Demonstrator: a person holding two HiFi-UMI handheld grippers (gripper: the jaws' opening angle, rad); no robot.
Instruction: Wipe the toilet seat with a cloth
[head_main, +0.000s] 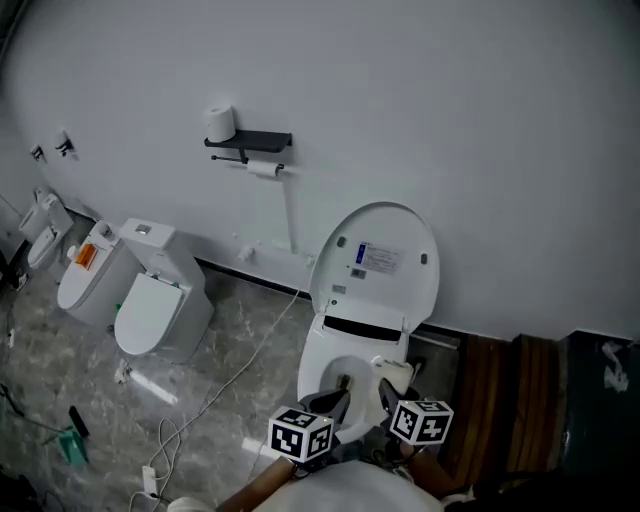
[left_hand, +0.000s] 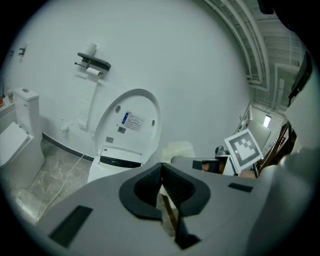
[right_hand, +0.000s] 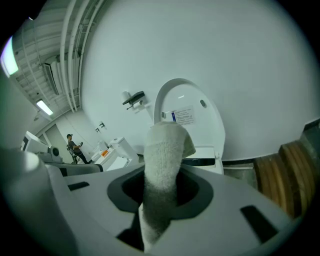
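1. Right gripper (right_hand: 161, 197): jaws clamped on cloth (right_hand: 165, 150). A folded white terry strip stands up past the tips, and a tail hangs below the jaws.
2. Left gripper (left_hand: 162, 192): jaws together, nothing gripped. It sits just beside the right one, on its left.
3. Handling, my read: cloth is soft, light & floppy, w/ no breakage risk, but it may bunch or slip out under rubbing. Best held mid-fold w/ enough sticking out front to press flat, approx. as it is now.
4. Toilet seat (head_main: 322, 368): ahead of & below both grippers, and cloth looks clear of it. Lid (head_main: 378, 258) stands upright beyond it, near the wall (head_main: 480, 120).
5. Hard to tell:
   - Head view: the grippers cover the seat front.
   - Right gripper view: cloth + gripper body block most of the seat.
   - Can't say whether the seat ring is down or raised w/ the lid, or whether cloth is wet or dry.
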